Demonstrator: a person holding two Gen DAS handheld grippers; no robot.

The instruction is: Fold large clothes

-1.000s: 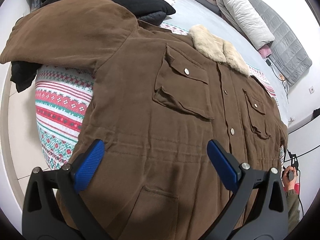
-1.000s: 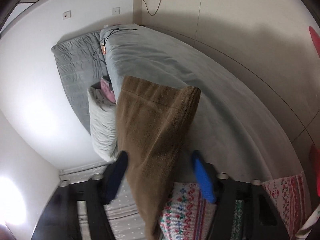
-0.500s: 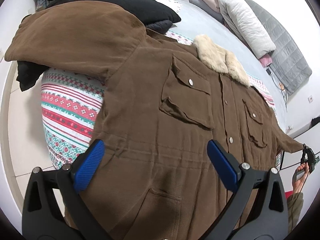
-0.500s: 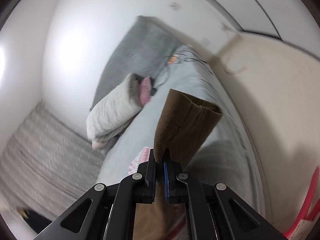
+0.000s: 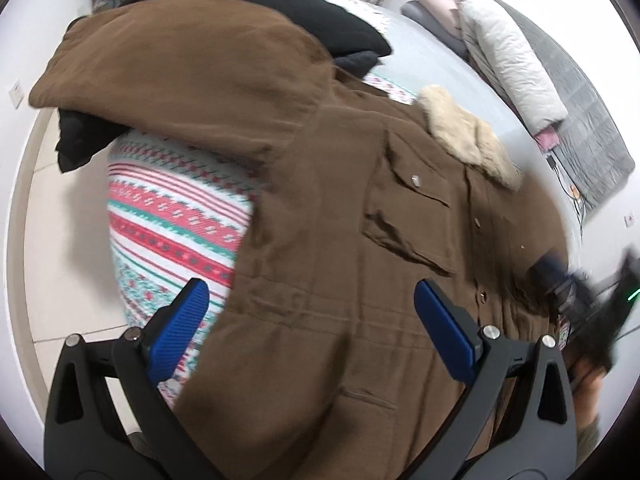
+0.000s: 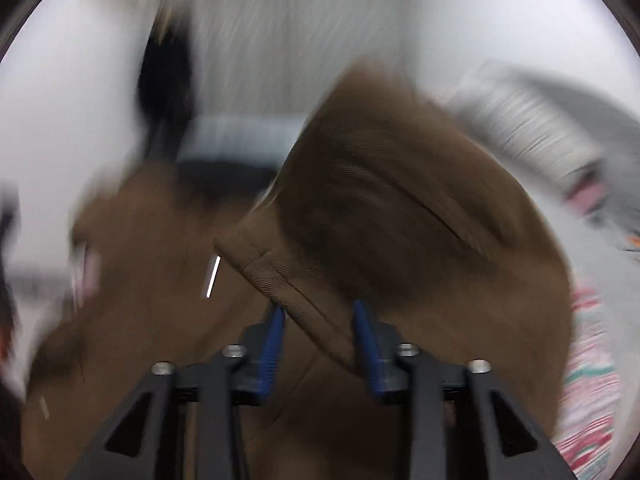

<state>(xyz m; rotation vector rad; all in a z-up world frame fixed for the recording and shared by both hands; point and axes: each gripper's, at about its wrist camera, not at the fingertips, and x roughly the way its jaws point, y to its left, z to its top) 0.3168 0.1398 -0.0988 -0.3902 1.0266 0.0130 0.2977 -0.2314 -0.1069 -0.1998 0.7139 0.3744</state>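
A large brown jacket (image 5: 340, 240) lies front-up and spread across the bed (image 5: 432, 52), over a blanket (image 5: 172, 216) patterned in red, green and white stripes. The jacket has a beige fur collar (image 5: 468, 136) at the far end, flapped chest pockets with metal snaps, and a button placket running down the middle. One sleeve (image 5: 180, 80) extends to the left and rests on a black garment (image 5: 280, 4) that lies along the far edge of the bed. White and grey pillows (image 5: 516, 64) are stacked near the wall on the right. The left gripper (image 5: 312, 328) hangs above the lower part of the jacket with its jaws wide apart and nothing between the blue pads; it does not touch the fabric. The right gripper (image 6: 318, 340) is over the jacket body, and its view is heavily motion-blurred. Its jaws are opening, with a gap visible between the blue pads. The cuff of the other sleeve (image 6: 304, 292) sits between them, folded over toward the jacket front; the pads do not appear to press on it. In the left wrist view the right gripper (image 5: 588, 300) appears as a dark blur at the right edge of the jacket.
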